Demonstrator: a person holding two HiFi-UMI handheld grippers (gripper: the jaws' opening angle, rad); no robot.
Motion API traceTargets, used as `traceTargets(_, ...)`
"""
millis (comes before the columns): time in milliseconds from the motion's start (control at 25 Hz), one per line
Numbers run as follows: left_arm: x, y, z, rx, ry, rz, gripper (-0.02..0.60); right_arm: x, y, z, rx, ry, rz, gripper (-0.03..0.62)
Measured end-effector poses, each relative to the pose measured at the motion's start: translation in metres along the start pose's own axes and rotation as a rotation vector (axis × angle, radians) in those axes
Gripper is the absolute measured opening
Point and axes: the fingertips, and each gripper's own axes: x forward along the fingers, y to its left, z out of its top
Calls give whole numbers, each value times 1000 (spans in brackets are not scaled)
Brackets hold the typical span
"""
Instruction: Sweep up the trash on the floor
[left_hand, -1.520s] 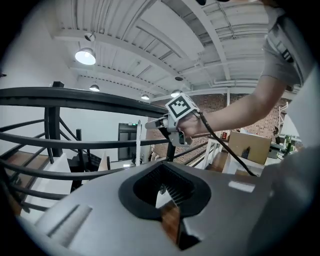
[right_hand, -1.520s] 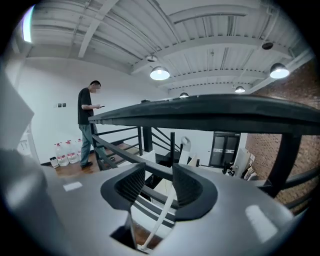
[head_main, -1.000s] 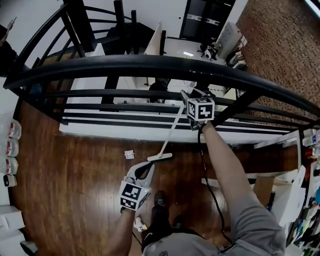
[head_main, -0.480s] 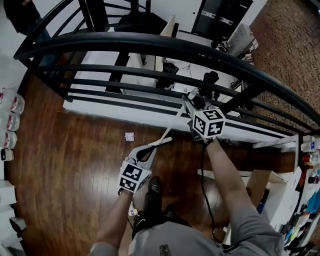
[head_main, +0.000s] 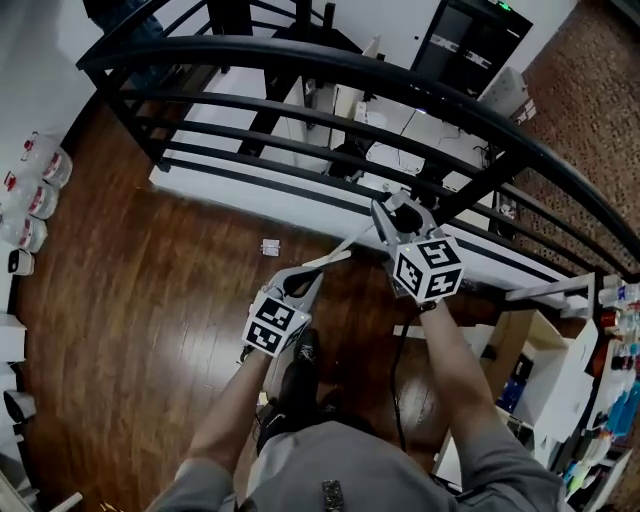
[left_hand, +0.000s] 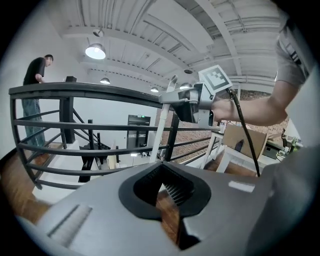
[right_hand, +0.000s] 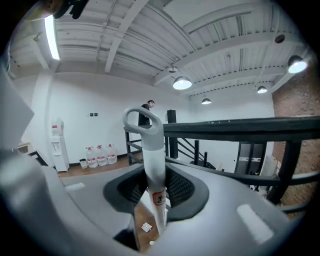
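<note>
A white broom pole (head_main: 347, 245) slants down from my right gripper (head_main: 388, 212) to its flat head (head_main: 326, 261) on the wooden floor. The right jaws have just been closing and now grip the handle (right_hand: 152, 165), whose looped top stands above the gripper (right_hand: 155, 195). A small white scrap of trash (head_main: 270, 247) lies on the floor left of the broom head; it also shows as the scrap (right_hand: 146, 226) below the jaws. My left gripper (head_main: 300, 282) is shut and empty, just below the broom head. In the left gripper view the gripper (left_hand: 165, 189) points at the pole (left_hand: 158, 131).
A curved black railing (head_main: 350, 70) runs across ahead, with a lower level beyond. Water bottles (head_main: 40, 190) line the left wall. A white rack (head_main: 560, 290) and cardboard box (head_main: 520, 370) stand at the right. A cable (head_main: 398, 360) hangs from the right gripper. A person (left_hand: 36, 75) stands far off.
The left gripper has moved up the picture towards the broom head. The right gripper has come down and closer to my body. The whole view has shifted.
</note>
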Motion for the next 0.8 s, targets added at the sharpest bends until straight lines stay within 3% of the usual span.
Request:
traceTargets(240,-31,-40,18,15,-53,6,5,-65,66,60,-35,-95,59,97)
traceTargets(400,-53,-74,19,4,-57,-1,163,-109,121,96,-40,-156,118,95)
traceTargets(600,-84,-113,15,51,-82,44,252,-183,202,133,-50,-243,238,95)
traceTargets(680,-102,-125,14,76,-93,61,250,-211,230,145,-47,-275,284,95)
traceTargets(720,-112,-133,13,96,-98,64,201,-224,241,149,-41,-287,300,95)
traceTargets(760,-124,-141,13,117,-103,60,101,-235,250,152,-32,-296,312,95)
traceTargets(800,-135,-149,12,136,-105,48,97,-244,258,155,-22,-302,321,95)
